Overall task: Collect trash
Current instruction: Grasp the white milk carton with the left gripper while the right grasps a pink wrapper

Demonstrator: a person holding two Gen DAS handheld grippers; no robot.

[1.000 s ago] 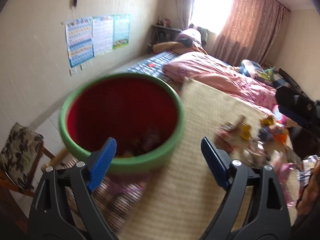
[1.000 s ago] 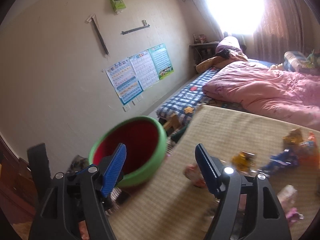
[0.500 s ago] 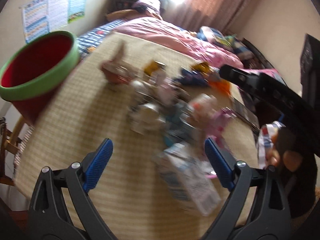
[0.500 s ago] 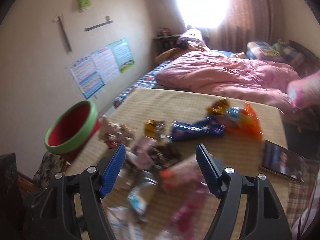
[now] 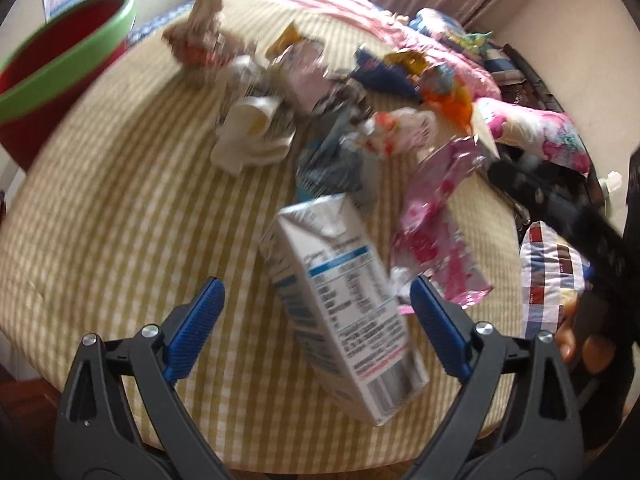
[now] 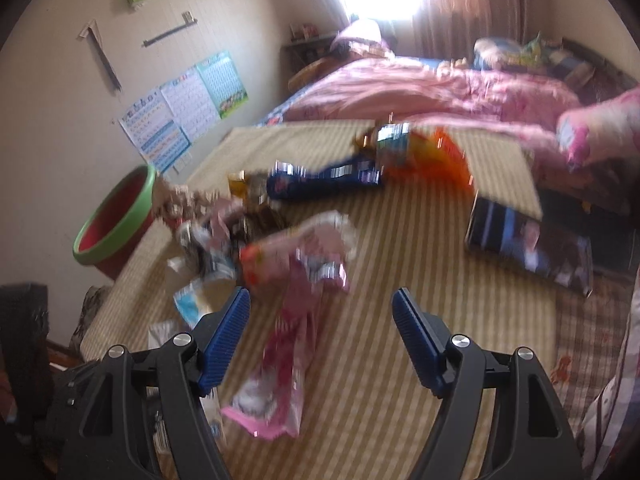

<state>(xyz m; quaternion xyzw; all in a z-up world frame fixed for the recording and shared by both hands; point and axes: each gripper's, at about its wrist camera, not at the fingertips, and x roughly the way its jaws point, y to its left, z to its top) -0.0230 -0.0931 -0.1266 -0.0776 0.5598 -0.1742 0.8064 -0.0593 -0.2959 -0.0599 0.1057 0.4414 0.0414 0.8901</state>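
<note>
Bedroom, checked-cloth table (image 5: 120,220) strewn with wrappers. Nearest: white drink carton (image 5: 340,300) between left tongs (image 5: 316,312), long axis running near-to-far, jaws wide, just been opening, nothing gripped. Right tongs (image 6: 320,320) gaping over pink wrapper (image 6: 288,340), empty. Far left: green-rimmed red bin (image 5: 48,68), contents unseen.

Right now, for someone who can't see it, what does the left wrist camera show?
An open left gripper hovers over a white drink carton lying on a table covered in yellow-checked cloth. Behind it sit crumpled wrappers, including a pink wrapper, and a red bin with a green rim at the table's far left.
</note>
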